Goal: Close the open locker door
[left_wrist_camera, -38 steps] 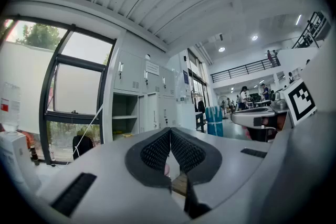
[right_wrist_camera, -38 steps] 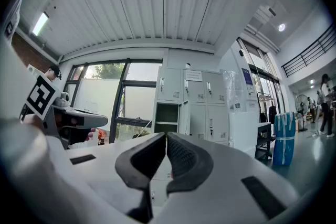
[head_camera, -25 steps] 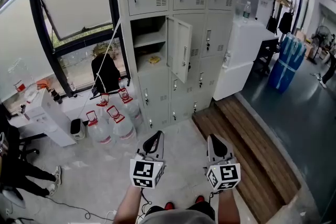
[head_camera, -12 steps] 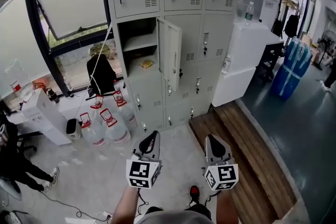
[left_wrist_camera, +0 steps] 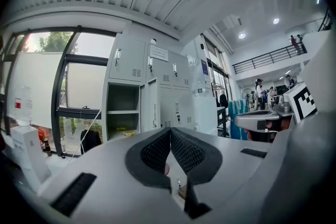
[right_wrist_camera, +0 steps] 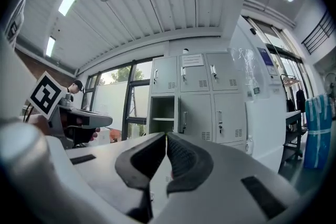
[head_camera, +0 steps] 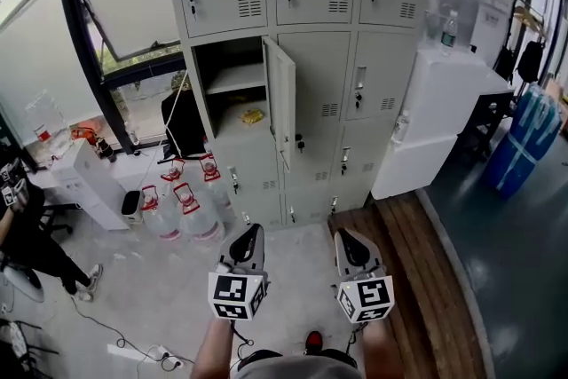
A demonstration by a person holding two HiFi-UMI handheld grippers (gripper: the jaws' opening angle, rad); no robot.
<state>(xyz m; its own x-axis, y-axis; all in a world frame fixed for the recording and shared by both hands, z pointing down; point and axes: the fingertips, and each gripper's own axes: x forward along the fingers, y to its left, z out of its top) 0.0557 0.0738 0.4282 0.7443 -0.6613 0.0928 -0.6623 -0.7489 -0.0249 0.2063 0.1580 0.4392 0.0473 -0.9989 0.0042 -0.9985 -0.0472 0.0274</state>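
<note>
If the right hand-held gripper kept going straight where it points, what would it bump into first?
Probably the open locker, close beside its door. The right hand-held gripper is shut and points level at that spot, and nothing shows in between. How far off it stands is hard to tell.

The left gripper (head_camera: 253, 229) and the right gripper (head_camera: 343, 234) were both light grey and smooth, and each got thin at the tip. Inside, the pads (left_wrist_camera: 156, 152) were black and bumpy, like a net. Each gripper had a cube with black and white square marks on it, the left cube (head_camera: 237, 296) and the right cube (head_camera: 365, 298). The person wore a grey top (head_camera: 297, 366) and a red shoe (head_camera: 314, 340).
</note>
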